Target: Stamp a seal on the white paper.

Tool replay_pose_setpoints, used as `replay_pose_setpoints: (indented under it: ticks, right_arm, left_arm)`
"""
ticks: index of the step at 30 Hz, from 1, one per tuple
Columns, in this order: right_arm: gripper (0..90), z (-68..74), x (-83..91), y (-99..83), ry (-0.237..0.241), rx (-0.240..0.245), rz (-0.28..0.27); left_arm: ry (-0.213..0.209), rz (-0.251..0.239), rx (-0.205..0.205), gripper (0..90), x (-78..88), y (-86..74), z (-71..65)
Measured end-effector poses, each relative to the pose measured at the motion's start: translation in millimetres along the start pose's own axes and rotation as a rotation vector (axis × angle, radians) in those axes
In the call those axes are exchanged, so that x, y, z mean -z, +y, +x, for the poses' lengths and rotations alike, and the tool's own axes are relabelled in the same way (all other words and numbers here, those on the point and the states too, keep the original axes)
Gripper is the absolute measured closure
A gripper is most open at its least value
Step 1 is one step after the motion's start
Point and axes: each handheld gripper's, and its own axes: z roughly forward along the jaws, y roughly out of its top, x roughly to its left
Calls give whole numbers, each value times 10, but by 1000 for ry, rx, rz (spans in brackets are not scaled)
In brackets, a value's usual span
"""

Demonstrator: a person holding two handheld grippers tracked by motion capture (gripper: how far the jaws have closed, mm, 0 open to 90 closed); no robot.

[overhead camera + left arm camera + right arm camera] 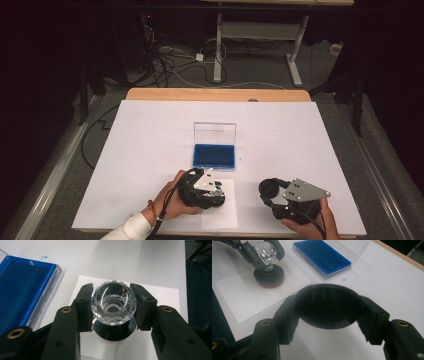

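Counting: one stamp (113,305), one cap (327,305), one ink pad (214,155), one paper sheet (247,298). Stamp has faceted clear knob on black round base. Left gripper (113,307) clamps the knob; right gripper (328,315) clamps the cap.

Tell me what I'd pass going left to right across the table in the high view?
Left gripper clamping a crystal-knobbed stamp on a paper sheet → right gripper holding a round black cap. The blue ink pad case overlaps, farther back.
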Motion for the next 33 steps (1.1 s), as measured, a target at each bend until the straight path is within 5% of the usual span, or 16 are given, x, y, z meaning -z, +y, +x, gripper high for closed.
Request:
replay_pose_setpoints:
  ticks: [33]
  right_arm:
    - [387, 1, 2, -1, -2, -2, 0]
  left_arm:
    - [2, 9, 17, 542, -12, 4, -6]
